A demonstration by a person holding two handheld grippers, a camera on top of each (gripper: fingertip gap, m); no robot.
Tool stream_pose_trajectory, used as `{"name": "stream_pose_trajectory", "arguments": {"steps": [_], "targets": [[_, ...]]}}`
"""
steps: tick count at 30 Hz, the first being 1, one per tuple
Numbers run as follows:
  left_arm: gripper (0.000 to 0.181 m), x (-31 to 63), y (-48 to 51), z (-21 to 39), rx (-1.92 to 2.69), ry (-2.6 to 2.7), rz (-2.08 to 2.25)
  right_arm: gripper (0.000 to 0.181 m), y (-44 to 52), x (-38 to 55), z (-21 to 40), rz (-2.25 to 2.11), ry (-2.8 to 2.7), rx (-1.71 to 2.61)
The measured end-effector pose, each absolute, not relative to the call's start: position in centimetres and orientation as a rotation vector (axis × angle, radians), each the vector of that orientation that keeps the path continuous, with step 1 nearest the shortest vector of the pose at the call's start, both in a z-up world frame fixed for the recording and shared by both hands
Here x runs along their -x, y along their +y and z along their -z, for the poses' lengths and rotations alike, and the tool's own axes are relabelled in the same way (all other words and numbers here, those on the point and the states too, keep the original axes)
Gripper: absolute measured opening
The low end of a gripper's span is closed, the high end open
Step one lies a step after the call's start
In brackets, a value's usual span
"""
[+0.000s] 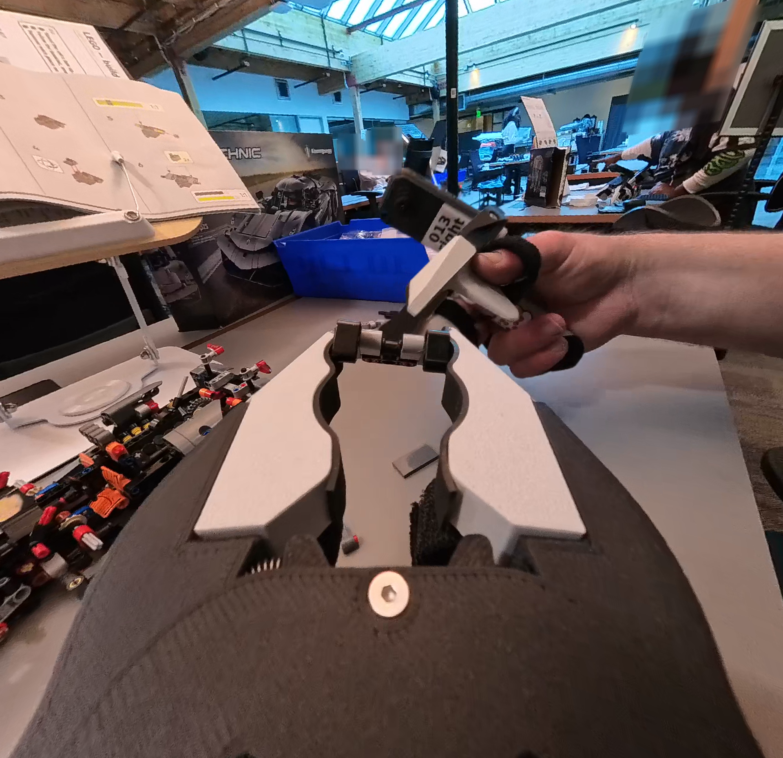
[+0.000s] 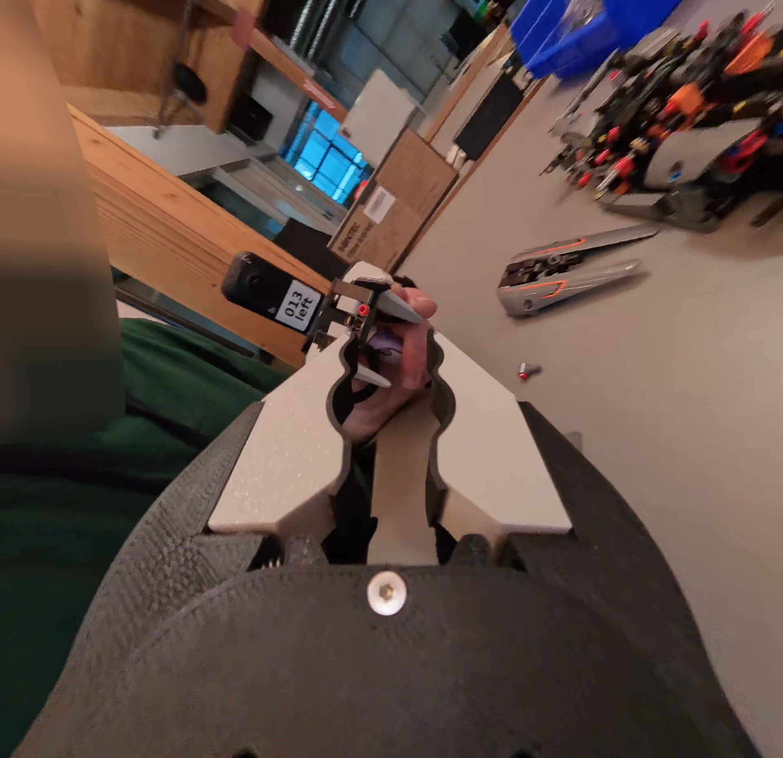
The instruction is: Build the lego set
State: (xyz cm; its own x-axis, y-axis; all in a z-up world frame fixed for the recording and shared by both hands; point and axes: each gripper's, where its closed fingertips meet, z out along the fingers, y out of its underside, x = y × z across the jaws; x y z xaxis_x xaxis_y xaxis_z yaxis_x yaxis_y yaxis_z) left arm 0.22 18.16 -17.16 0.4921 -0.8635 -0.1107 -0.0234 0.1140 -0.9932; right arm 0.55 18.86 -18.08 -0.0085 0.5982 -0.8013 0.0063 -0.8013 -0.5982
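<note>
Two tools meet above the grey table. Left tool pinches a small grey-black lego piece at its tips; right tool tips touch that piece, grip can't be told. Half-built lego model lies left on the table, blue bin and set box behind, instruction booklet on a stand. Open workshop room, skylights, wooden beams.

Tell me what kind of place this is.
Probably an open-plan workshop or lab in a converted industrial building: skylights over exposed beams, rows of cluttered desks with people working, and a grey worktable holding a half-built lego model beside an instruction booklet.
</note>
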Motion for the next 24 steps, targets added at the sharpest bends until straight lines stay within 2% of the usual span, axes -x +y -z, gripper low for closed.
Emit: {"name": "stream_pose_trajectory", "arguments": {"steps": [3, 6, 8, 24], "targets": [[0.044, -0.6, 17.9, 17.3, 1.311, 0.899, 0.738, 0.035, 17.6, 0.7, 18.1, -1.974, -0.639, 1.826], [0.044, -0.9, 17.7, 17.4, 1.308, 0.916, 0.738, 0.03, 16.8, 1.6, 17.7, -2.056, -0.652, 1.785], [0.044, -0.8, 17.7, 17.4, 1.307, 0.915, 0.735, 0.019, 16.5, 1.9, 17.2, -2.089, -0.669, 1.742], [0.044, -1.3, 18.3, 18.7, 1.355, 0.958, 0.639, 0.011, 17.4, 1.0, 17.8, -1.875, -0.748, 1.825]]}}
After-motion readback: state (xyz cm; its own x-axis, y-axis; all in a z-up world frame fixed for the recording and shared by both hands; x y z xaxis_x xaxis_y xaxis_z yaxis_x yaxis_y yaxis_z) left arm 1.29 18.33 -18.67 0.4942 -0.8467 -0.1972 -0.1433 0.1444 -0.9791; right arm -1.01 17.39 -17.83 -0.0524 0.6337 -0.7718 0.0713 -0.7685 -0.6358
